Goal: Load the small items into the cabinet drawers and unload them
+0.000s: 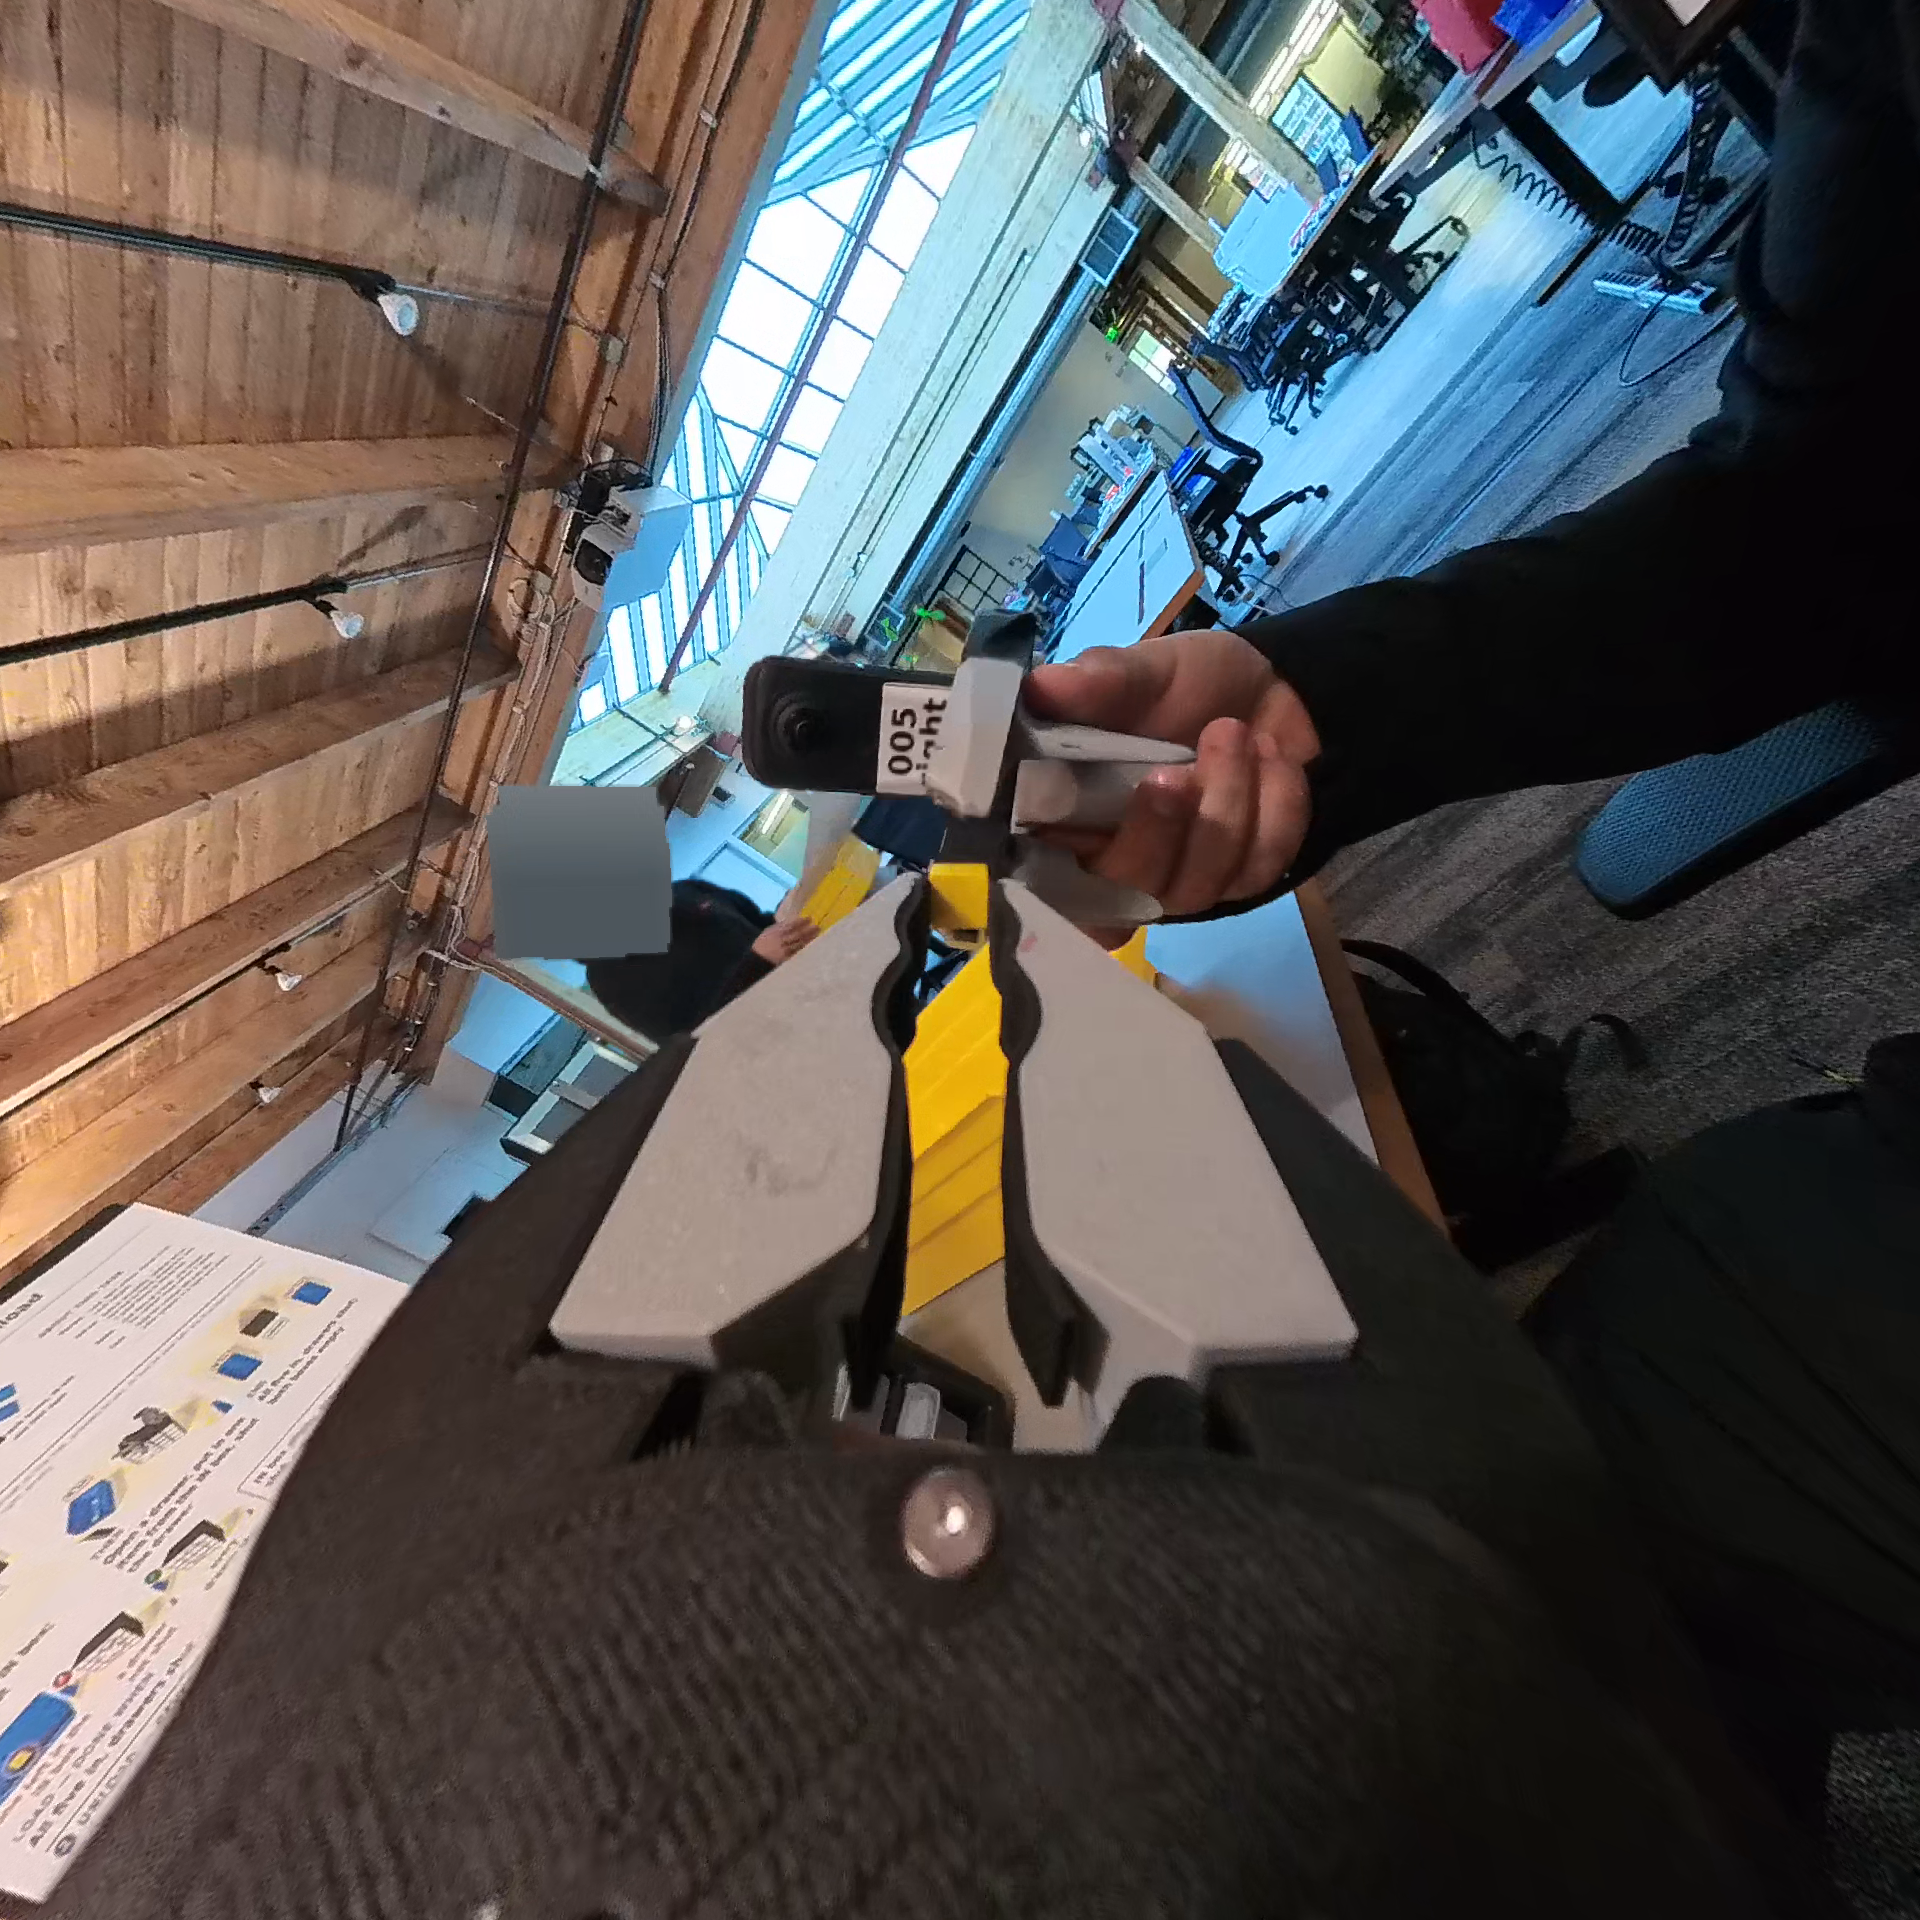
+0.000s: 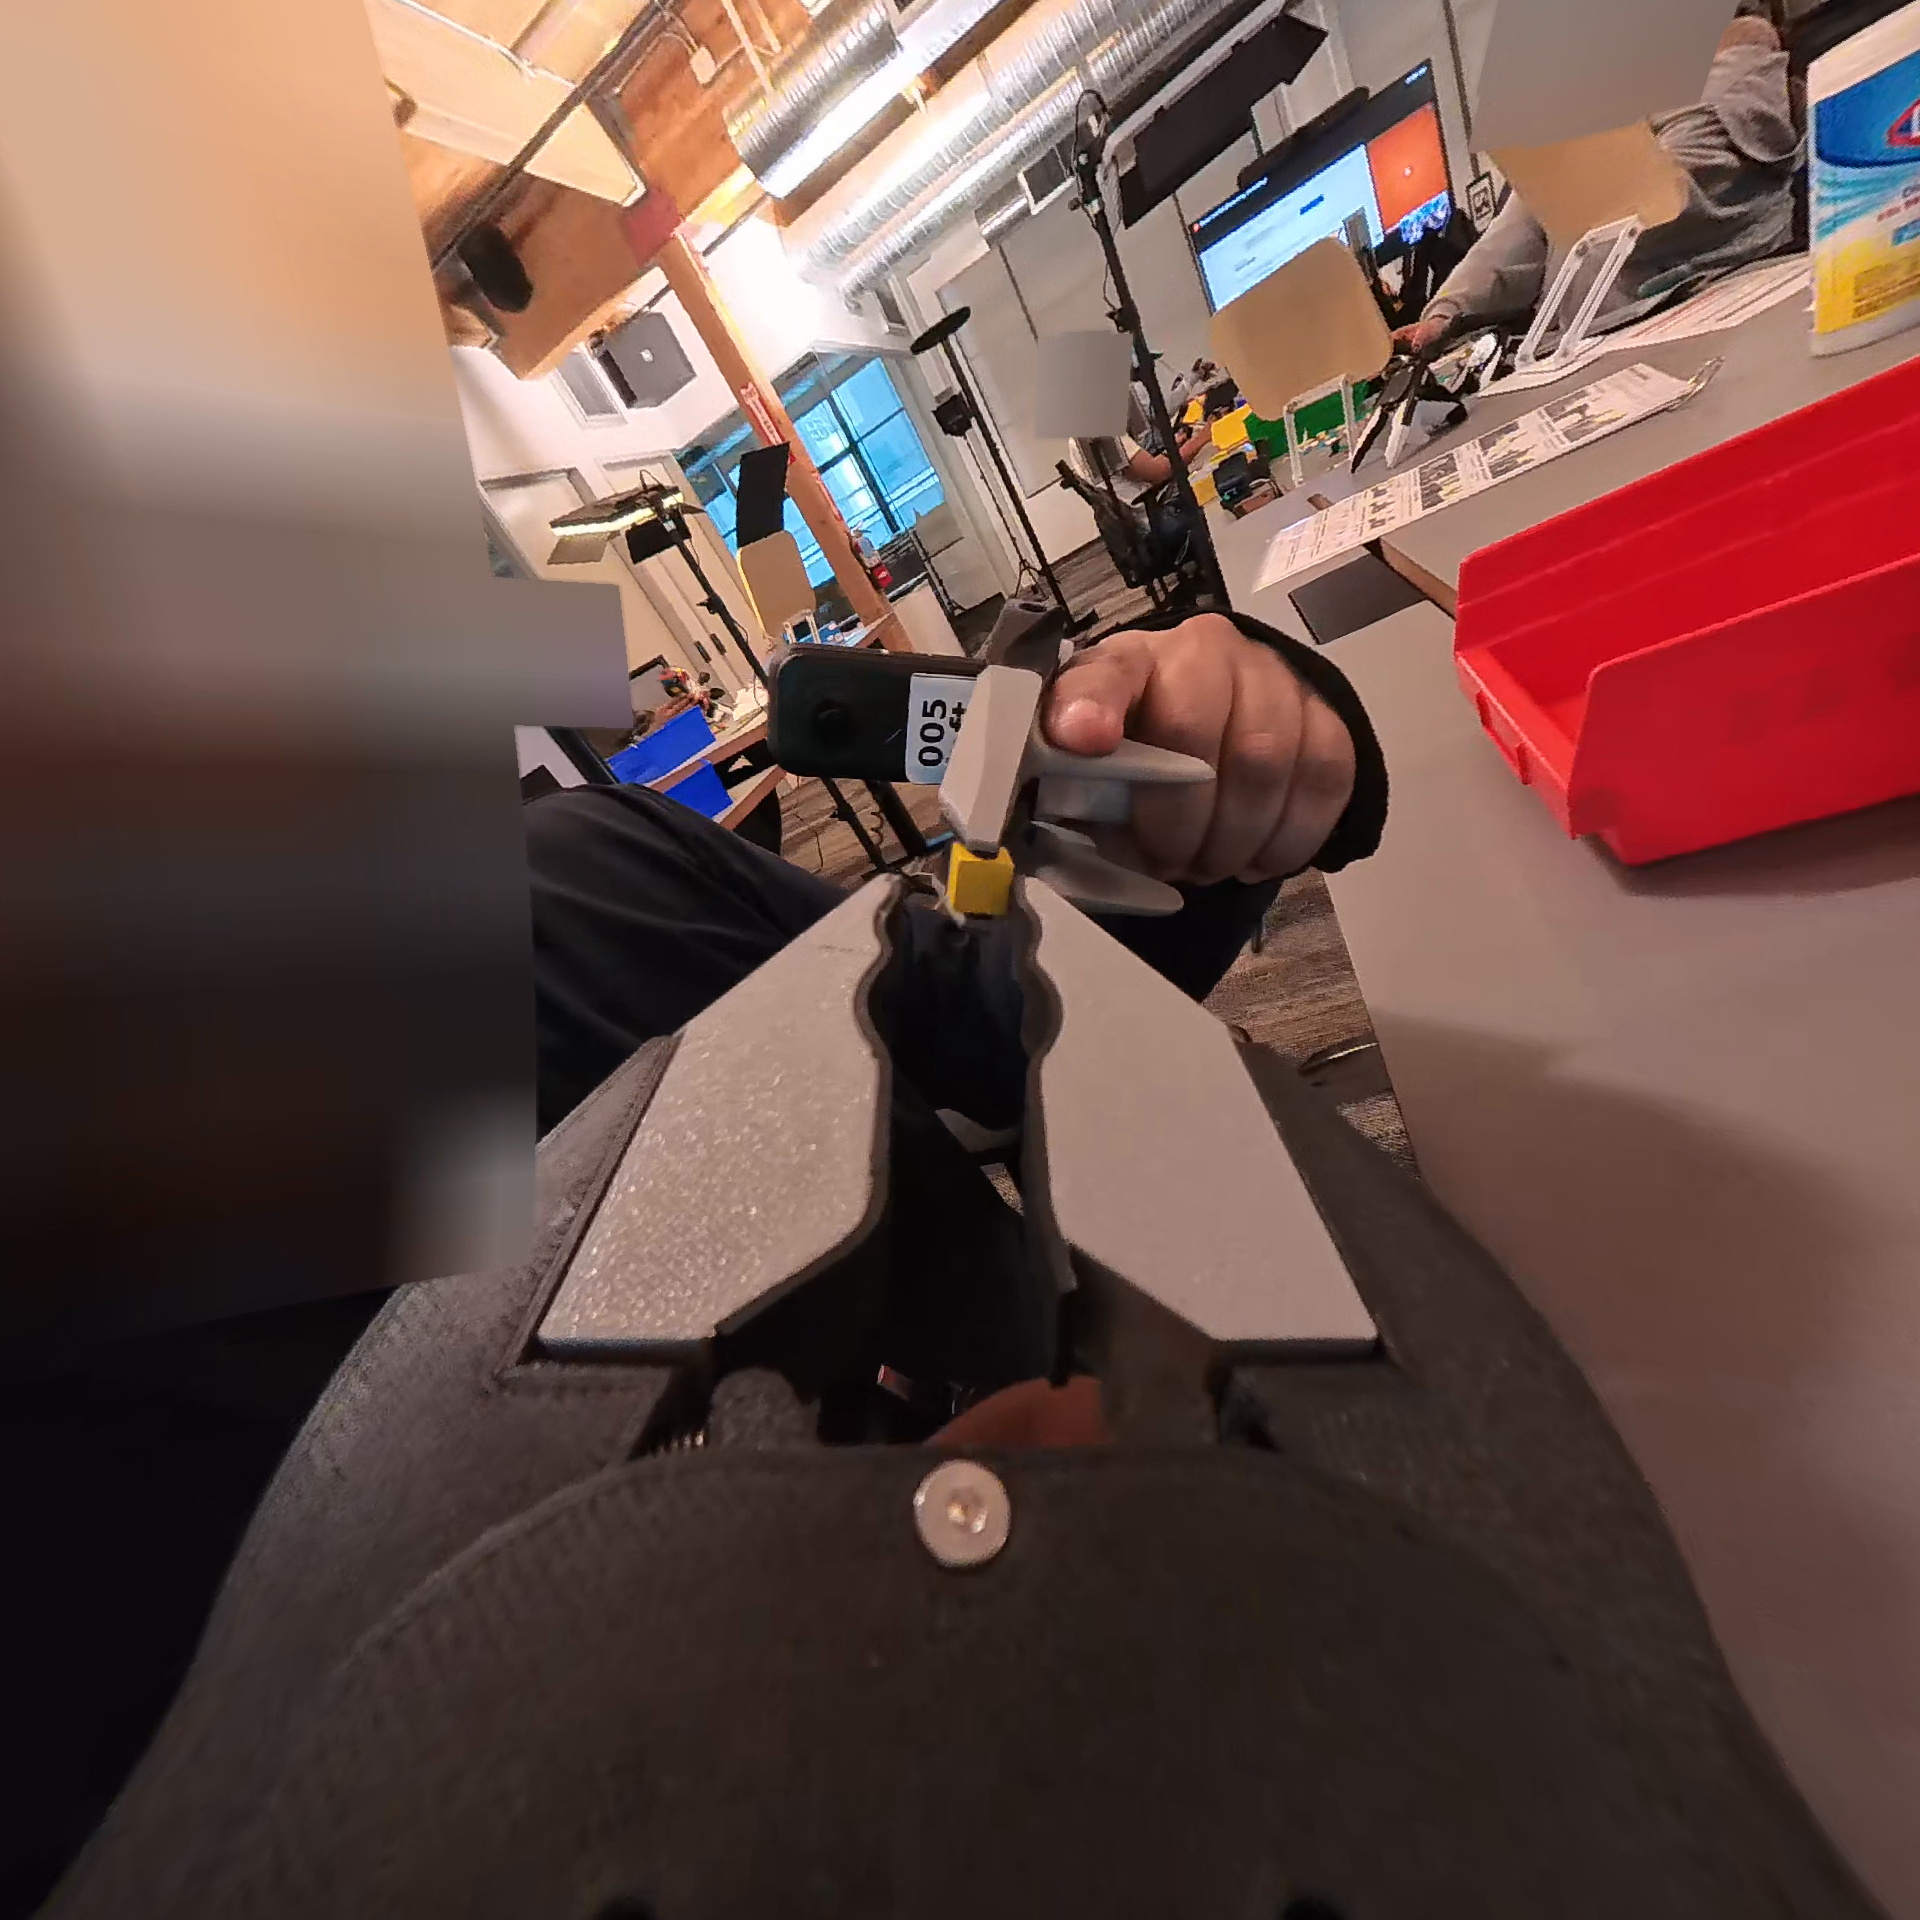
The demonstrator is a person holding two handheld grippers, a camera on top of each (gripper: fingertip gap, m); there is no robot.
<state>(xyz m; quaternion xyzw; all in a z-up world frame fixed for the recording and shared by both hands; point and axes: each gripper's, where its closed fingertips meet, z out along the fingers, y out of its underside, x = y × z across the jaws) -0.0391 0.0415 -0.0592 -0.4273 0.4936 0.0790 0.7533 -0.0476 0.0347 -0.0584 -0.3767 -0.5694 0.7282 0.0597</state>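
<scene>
The two grippers point tip to tip, above the table's edge. My left gripper (image 1: 956, 906) has its jaws nearly together with a small yellow block (image 1: 958, 894) filling the gap at the tips. In the right wrist view the same yellow block (image 2: 982, 881) sits between the tips of my right gripper (image 2: 964, 896). Its jaws are wider apart. The block touches the right-hand fingertip (image 2: 1029, 904) and a gap shows on the other side. Each gripper, held in a hand with a dark sleeve, also shows in the other's view: the right (image 1: 971, 836), the left (image 2: 987, 826). No cabinet or drawers are in view.
A red bin (image 2: 1662, 675) stands on the grey table (image 2: 1558, 987), with printed sheets (image 2: 1455, 468) and a wipes canister (image 2: 1860, 177) behind it. Yellow bins (image 1: 956, 1101) lie behind the left fingers. An instruction sheet (image 1: 135, 1455) is at lower left. A black bag (image 1: 1455, 1091) lies on the carpet. My left and right fingertips are right by each other.
</scene>
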